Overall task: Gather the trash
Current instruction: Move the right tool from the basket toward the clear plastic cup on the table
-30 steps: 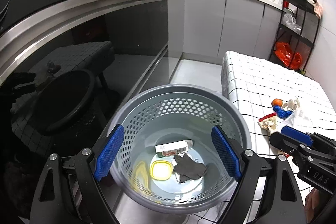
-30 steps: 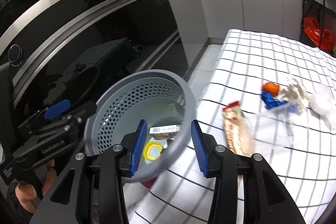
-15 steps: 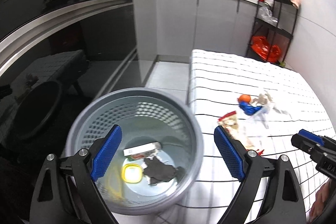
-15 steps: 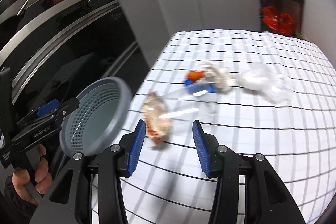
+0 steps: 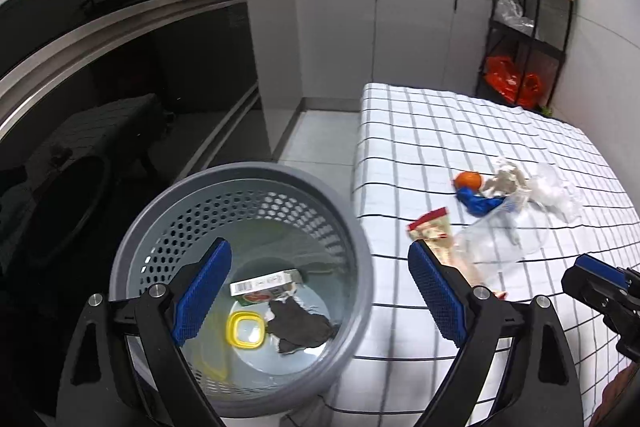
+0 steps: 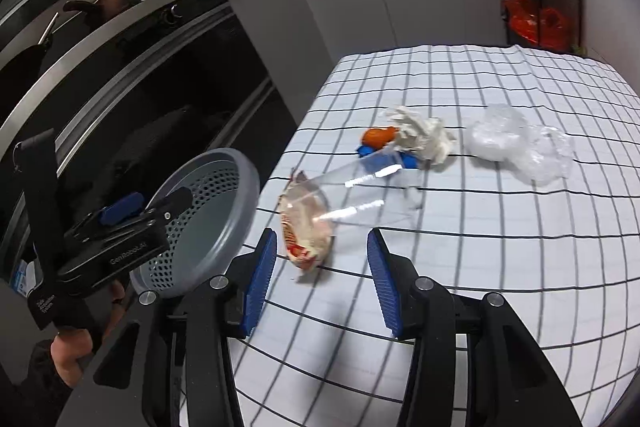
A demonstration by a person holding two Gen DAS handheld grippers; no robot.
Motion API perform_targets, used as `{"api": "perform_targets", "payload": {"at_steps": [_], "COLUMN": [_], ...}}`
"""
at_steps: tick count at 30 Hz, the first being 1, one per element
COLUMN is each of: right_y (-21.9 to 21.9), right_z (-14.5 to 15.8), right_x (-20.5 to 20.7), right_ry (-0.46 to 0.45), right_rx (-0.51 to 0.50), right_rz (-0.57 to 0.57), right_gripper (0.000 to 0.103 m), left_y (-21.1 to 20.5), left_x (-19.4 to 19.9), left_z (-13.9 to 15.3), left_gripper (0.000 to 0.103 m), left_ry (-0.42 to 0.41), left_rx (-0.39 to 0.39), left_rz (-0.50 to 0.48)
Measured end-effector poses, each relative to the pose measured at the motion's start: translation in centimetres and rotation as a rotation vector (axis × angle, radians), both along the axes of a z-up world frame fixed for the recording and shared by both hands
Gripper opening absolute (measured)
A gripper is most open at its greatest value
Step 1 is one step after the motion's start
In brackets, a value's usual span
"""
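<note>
A grey perforated basket (image 5: 352,227) stands at the left edge of the checked table (image 5: 420,131). It holds a white box (image 5: 264,281), a yellow lid (image 5: 245,329) and a dark crumpled scrap (image 5: 298,327). My left gripper (image 5: 320,247) hovers over it, open and empty; the right wrist view shows it in front of the basket (image 6: 224,195). My right gripper (image 6: 322,239) hangs open just above a red and beige snack wrapper (image 6: 306,227), not touching it. Beyond lie a clear bag (image 6: 372,187), an orange piece (image 6: 378,135), a blue scrap (image 6: 366,151), a crumpled tissue (image 6: 420,135) and crumpled clear plastic (image 6: 520,147).
A dark oven front (image 5: 140,67) and grey cabinets (image 5: 400,35) run along the left and back. A black rack (image 5: 528,27) with red bags stands at the far right. A strip of floor (image 5: 316,147) separates the table from the cabinets. A hand (image 6: 72,347) grips the left tool.
My right gripper has swung right, from over the basket's rim to above the snack wrapper on the table. My left gripper also shifted right, so the basket sits further left in its view.
</note>
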State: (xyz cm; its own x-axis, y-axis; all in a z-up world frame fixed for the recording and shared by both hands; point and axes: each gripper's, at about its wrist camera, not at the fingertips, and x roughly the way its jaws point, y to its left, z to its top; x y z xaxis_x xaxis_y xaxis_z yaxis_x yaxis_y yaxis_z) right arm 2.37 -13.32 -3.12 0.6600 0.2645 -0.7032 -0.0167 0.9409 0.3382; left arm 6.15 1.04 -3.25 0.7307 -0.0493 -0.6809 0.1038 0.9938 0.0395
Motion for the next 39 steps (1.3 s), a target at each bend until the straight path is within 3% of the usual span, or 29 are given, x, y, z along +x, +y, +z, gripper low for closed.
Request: {"api": "perform_targets", "payload": {"at_steps": [8,20,33,39], "right_y": [4.1,7.7,2.4,1.5], "right_z": [-0.5,-2.7,-3.1,-2.7], "right_x": [2.3,5.2,3.7,2.9], "right_ry": [0.003,0.036,0.048,0.036], "right_rx": [0.014,0.030,0.010,0.037], "right_rz": [0.066,0.116,-0.008,-0.003], "right_gripper": [0.045,0.045,0.045,0.045], "left_y": [3.6,6.4,3.4,2.3], "left_x": [0.2,-0.4,-0.7,-0.6], "left_z": [0.3,0.4,0.3,0.3], "left_gripper": [0.088,0.088,0.088,0.088], "left_ry": [0.001,0.006,0.022,0.013], "left_rx": [0.017,0.015,-0.039,-0.033], "left_rz": [0.075,0.097,0.008,0.008]}}
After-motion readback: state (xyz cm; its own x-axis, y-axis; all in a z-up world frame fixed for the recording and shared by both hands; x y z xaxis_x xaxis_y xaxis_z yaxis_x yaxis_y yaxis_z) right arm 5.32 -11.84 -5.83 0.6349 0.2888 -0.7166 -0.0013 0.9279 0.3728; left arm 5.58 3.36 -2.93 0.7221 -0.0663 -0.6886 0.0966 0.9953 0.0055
